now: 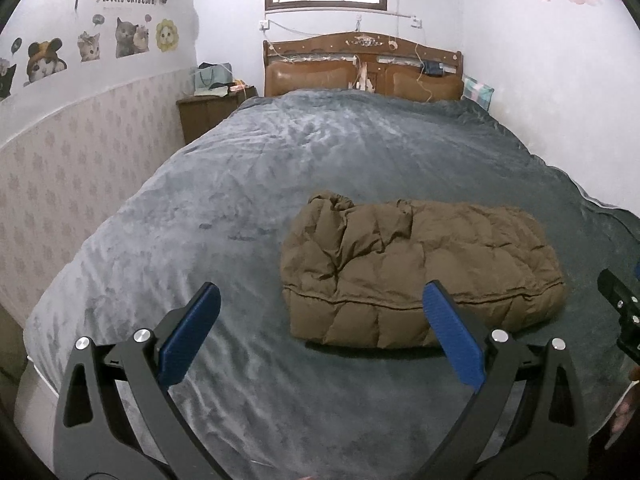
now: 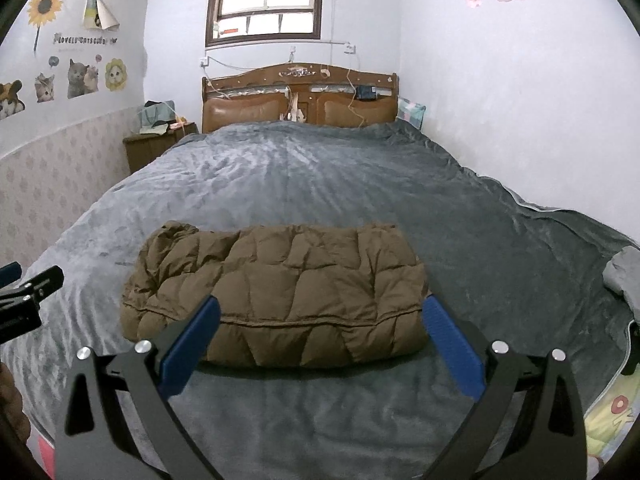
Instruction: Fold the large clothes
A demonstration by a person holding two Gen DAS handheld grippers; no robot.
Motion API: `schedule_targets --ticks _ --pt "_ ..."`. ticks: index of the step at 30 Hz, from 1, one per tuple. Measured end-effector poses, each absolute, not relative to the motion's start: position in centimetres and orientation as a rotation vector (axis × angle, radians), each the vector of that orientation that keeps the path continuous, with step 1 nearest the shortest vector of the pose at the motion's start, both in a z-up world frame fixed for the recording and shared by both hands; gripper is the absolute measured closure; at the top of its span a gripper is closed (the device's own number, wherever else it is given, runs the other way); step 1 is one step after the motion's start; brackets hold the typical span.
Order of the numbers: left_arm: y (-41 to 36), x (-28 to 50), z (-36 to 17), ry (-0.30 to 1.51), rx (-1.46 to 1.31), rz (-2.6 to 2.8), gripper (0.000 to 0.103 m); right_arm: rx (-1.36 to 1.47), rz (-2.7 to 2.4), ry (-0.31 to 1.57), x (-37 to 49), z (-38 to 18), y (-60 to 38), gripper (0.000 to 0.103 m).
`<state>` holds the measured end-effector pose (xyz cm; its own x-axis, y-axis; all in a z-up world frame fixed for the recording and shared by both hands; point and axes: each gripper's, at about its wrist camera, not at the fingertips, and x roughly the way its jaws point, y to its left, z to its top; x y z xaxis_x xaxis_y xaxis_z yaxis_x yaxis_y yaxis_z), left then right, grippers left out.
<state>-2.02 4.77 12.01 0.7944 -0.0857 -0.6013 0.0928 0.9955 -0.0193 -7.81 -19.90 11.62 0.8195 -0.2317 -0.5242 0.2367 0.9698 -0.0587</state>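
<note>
A brown quilted down jacket (image 1: 420,276) lies folded into a compact bundle on the grey blanket of the bed (image 1: 248,184); it also shows in the right wrist view (image 2: 280,292). My left gripper (image 1: 320,300) is open and empty, held above the blanket just short of the jacket's near left part. My right gripper (image 2: 320,312) is open and empty, held in front of the jacket's near edge. Each gripper's tip shows at the edge of the other's view, the right one (image 1: 622,308) and the left one (image 2: 28,292).
A wooden headboard (image 1: 362,66) stands at the far end. A nightstand (image 1: 208,110) with bags is at the far left. Walls run close along both sides of the bed. A patterned sheet (image 2: 612,420) shows at the near right corner.
</note>
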Motion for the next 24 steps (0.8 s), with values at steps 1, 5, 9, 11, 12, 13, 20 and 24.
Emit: schedule_targets --ticks 1,5,9,11,12,13,20,24 --pt "4.73 -1.98 11.95 0.647 0.013 -0.097 0.003 0.01 -0.25 0.556 -7.83 11.62 -19.84 0.002" --pt "4.61 -1.82 11.75 0.655 0.017 -0.101 0.003 0.009 -0.252 0.552 -7.91 11.71 -20.02 0.002" --pt "4.69 -1.75 11.75 0.661 0.009 -0.102 0.003 0.013 -0.258 0.553 -7.83 11.78 -20.02 0.002" --pt "4.7 -1.73 11.73 0.656 0.016 -0.101 0.003 0.014 -0.258 0.552 -7.82 11.84 -20.07 0.002" --pt "4.69 -1.76 11.73 0.654 0.018 -0.099 0.003 0.014 -0.259 0.551 -7.84 11.85 -20.07 0.002" --pt "4.61 -1.81 11.75 0.651 0.021 -0.098 0.003 0.013 -0.26 0.551 -7.84 11.83 -20.05 0.002" --pt "4.2 -2.11 11.8 0.649 0.024 -0.095 0.003 0.012 -0.256 0.553 -7.88 11.91 -20.09 0.002" --pt "4.18 -2.18 11.89 0.648 0.017 -0.08 0.003 0.013 -0.26 0.55 -7.89 11.91 -20.03 0.002"
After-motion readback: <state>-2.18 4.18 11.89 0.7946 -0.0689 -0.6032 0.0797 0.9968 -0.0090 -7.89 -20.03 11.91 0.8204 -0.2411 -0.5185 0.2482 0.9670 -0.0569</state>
